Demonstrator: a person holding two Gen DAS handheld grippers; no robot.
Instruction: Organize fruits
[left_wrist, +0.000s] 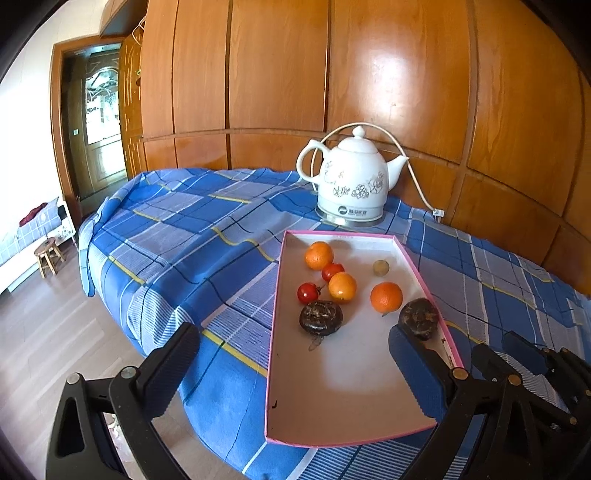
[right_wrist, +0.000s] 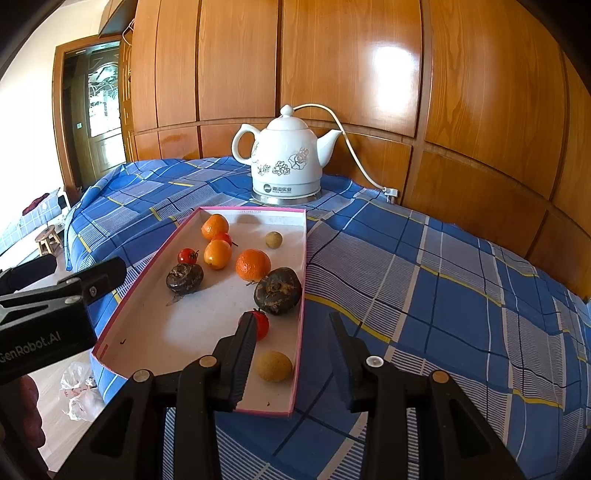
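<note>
While every fruit lies loose in the tray (right_wrist: 110, 334), no sorting step looks begun, so the sensible start is one piece at a time. Three oranges (right_wrist: 253, 264), three tomatoes (right_wrist: 187, 256), two dark knobbly fruits (right_wrist: 277, 290) and two small tan fruits (right_wrist: 274, 366) share the white floor of the pink-rimmed tray, mixed rather than grouped.

My reading is that the right gripper (right_wrist: 293, 341) is best placed for the near tomato (right_wrist: 261, 323), which sits just beside its left finger, or the tan fruit below it. Its fingers stand partly apart and empty, one over the tray and one outside the rim; both need to come inside the rim before closing. Round fruit will roll, so close gently across the widest part, and go softest on tomatoes. The dark fruit touches the tomato and may shift if nudged.

Seen from the left wrist, the left gripper (left_wrist: 291, 369) is spread wide and holds nothing, its right finger over the tray near the dark fruit (left_wrist: 419, 318). It could steady the light tray.

Beyond the tray is a blue checked cloth (right_wrist: 424, 280), soft and wrinkled, so the tray may slide. A white kettle (right_wrist: 286, 157) with its cord stands behind, before wood panelling (right_wrist: 351, 66). A door (right_wrist: 103, 110) and stool (right_wrist: 48, 238) lie left.
</note>
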